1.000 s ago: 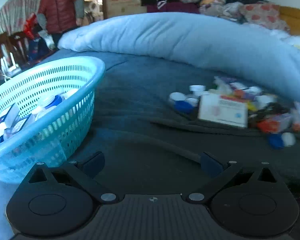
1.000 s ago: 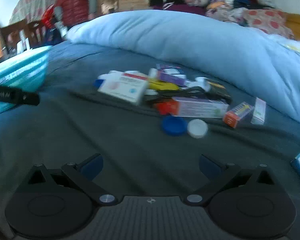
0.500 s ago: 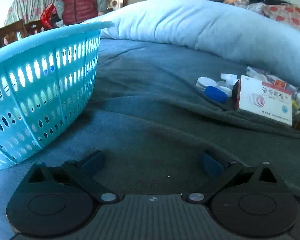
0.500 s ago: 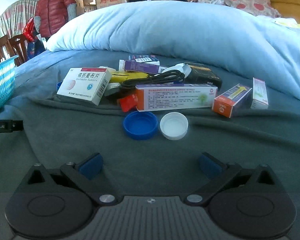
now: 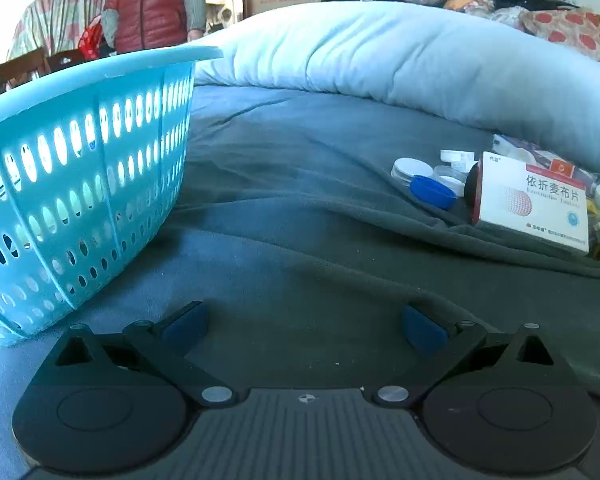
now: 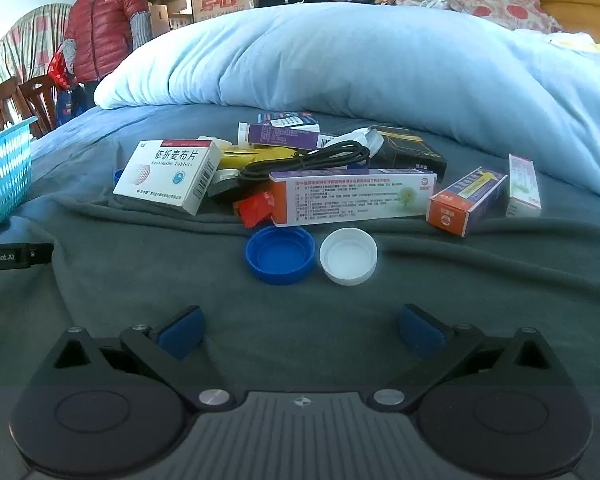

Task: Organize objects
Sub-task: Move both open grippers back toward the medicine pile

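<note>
A pile of medicine boxes, lids and a black cable lies on a grey blanket. In the right wrist view a blue lid (image 6: 280, 254) and a white lid (image 6: 348, 255) lie just ahead of my open, empty right gripper (image 6: 302, 330). Behind them are a long white-orange box (image 6: 352, 196), a white tablet box (image 6: 168, 174) and a small orange box (image 6: 466, 200). My left gripper (image 5: 305, 326) is open and empty, low over the blanket, with the turquoise basket (image 5: 80, 184) close at its left. The white tablet box (image 5: 534, 202) and lids (image 5: 432, 190) show at its right.
A rolled light-blue duvet (image 6: 380, 60) lies behind the pile. A person in a red jacket (image 6: 100, 28) stands at the back left near wooden chairs. The basket's edge (image 6: 4, 172) shows at the left of the right wrist view, with the left gripper's tip (image 6: 16, 255) below it.
Both grippers have dropped lower over the blanket. The left one now looks at the basket's side instead of into it. The right one has come closer to the two lids.
</note>
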Available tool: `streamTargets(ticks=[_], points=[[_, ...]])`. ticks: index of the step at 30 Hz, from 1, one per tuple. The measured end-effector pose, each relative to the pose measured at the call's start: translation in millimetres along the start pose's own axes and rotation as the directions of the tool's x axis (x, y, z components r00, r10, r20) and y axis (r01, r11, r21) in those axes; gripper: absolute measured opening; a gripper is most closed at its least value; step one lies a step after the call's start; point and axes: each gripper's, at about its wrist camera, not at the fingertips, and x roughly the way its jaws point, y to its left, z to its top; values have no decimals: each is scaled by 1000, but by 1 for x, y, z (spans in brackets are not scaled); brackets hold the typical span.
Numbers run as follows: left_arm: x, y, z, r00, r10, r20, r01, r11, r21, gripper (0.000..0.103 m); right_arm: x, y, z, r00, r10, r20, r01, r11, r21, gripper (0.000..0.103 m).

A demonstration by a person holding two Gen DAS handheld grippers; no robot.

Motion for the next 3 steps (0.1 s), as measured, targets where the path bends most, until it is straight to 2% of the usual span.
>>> streamTargets(ticks=[3], points=[[0,1,-1,1000,-4,5,4,1000,-4,103,0,0,0,1000,1,2,-1,1000,2,103]])
